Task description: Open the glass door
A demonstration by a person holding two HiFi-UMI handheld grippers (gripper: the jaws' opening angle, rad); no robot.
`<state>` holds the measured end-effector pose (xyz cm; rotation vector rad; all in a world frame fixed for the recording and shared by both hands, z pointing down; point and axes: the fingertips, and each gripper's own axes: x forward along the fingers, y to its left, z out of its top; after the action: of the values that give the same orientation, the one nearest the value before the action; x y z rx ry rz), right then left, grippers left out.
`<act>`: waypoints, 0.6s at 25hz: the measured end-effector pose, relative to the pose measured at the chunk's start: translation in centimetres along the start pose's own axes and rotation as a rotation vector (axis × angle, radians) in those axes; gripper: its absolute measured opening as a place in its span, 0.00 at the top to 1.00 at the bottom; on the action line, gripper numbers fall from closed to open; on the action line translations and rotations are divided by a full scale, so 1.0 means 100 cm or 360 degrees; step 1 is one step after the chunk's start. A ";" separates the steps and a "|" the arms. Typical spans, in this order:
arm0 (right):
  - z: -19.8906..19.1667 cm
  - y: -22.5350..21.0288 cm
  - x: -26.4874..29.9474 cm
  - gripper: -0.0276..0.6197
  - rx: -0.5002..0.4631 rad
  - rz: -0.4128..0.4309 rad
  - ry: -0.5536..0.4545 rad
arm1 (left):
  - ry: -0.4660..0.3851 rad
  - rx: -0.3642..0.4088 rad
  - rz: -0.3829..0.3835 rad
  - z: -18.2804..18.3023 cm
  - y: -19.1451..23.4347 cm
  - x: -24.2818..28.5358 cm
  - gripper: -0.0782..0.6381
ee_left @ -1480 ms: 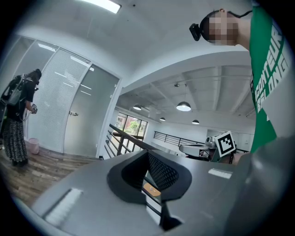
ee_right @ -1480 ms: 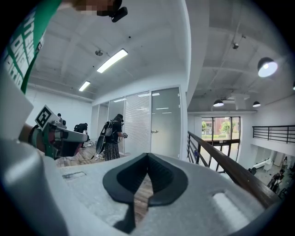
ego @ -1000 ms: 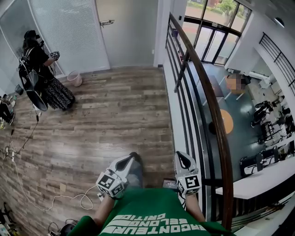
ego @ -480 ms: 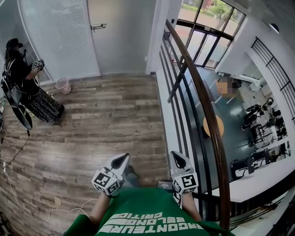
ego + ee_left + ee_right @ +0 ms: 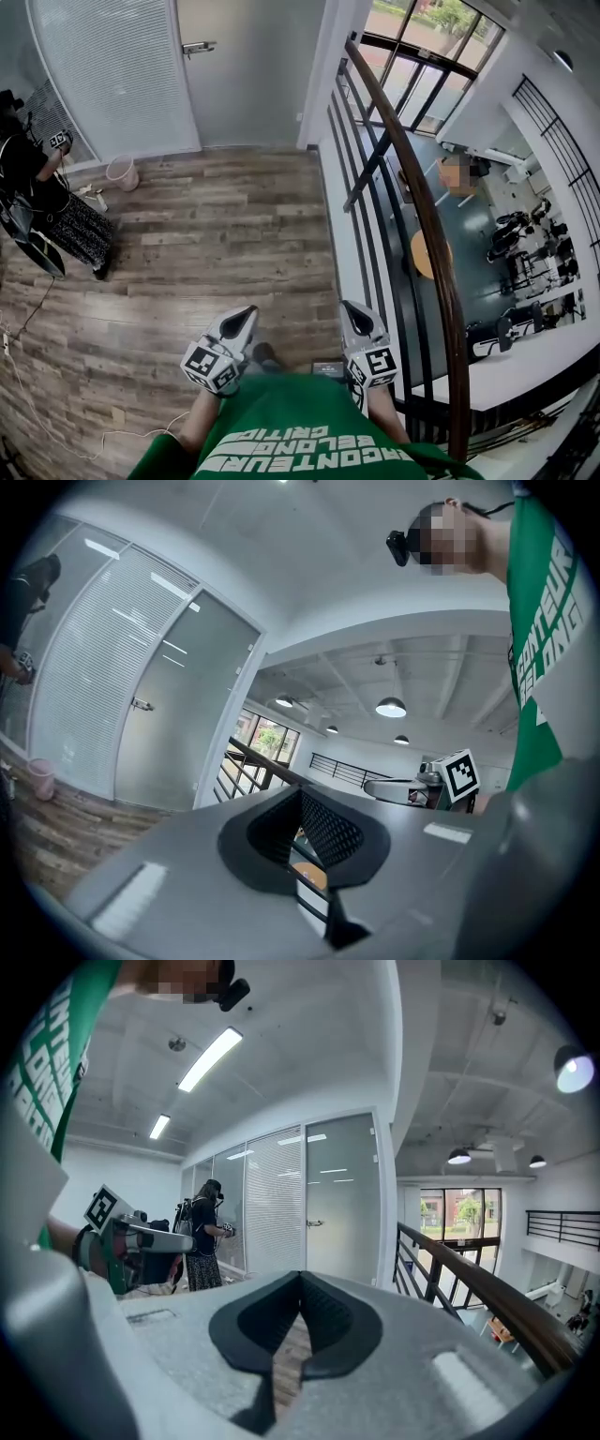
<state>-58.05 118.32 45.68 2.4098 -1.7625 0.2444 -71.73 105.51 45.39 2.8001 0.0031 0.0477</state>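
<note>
So, far left: a person (image 5: 37,202) in black stands by the wall, well apart from us, with a pink bin (image 5: 120,172) near them.
Blinds: a slatted panel (image 5: 112,75) adjoins the door on its left.
Door: the frosted glass door (image 5: 248,75) stands at the far end of the floor. We take it to be shut. Its handle (image 5: 199,45) is near its left edge.
Floor: bare wood planks (image 5: 225,234) run from us up to the door.
Left gripper (image 5: 246,315): jaws together with nothing between them, held low before our waist.
Right gripper (image 5: 350,309): likewise closed and empty, near the railing.
Railing (image 5: 422,225): dark bars under a wooden rail bound our right side, and beyond them the lower hall lies far below.
Progress: we judge nothing done yet. The approach, the hold on the handle and the swing of the door are all left.
Room: our way ahead and to the left is open. The right is our tight edge, so we would keep off the bars.
</note>
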 end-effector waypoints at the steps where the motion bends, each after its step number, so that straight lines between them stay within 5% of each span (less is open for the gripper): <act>1: -0.001 -0.001 0.005 0.97 -0.0004 0.0001 0.0016 | 0.0003 0.0000 -0.0003 0.002 0.005 0.004 0.87; 15: -0.017 -0.073 0.094 0.97 0.0021 0.0054 0.0114 | 0.0108 -0.0012 0.0052 0.001 0.067 0.095 0.87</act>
<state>-48.31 112.12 49.22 2.3509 -1.7773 0.3431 -62.21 99.25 47.87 2.7896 -0.0265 0.1501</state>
